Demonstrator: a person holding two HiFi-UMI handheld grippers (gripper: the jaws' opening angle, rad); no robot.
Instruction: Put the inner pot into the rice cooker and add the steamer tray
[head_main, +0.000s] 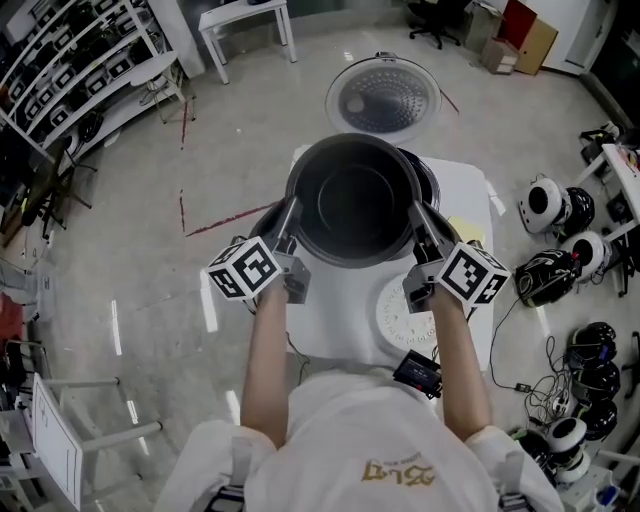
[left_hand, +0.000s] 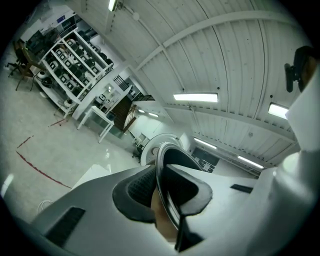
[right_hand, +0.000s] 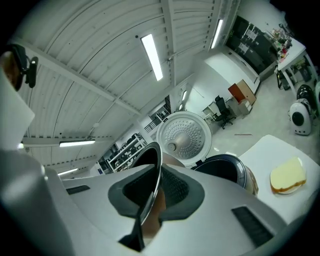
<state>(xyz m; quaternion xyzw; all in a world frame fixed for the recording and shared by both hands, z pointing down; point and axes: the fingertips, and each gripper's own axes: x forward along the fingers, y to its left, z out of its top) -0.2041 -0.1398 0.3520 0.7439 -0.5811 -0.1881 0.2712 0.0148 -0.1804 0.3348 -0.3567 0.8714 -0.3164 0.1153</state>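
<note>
Inner pot (head_main: 353, 200) is held above the open rice cooker (right_hand: 227, 170), not yet seated.
Its rim is clamped by left tool (head_main: 288, 218) and right tool (head_main: 418, 216), jaws near-closed; steamer tray (head_main: 403, 312) lies unused on the surface (head_main: 335, 315).

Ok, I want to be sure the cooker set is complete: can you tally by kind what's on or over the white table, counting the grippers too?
Inner pot: 1
Rice cooker: 1
Steamer tray: 1
Yellow block: 1
Grippers, both clamped on the pot's rim: 2 (left gripper, right gripper)
Total: 6
</note>
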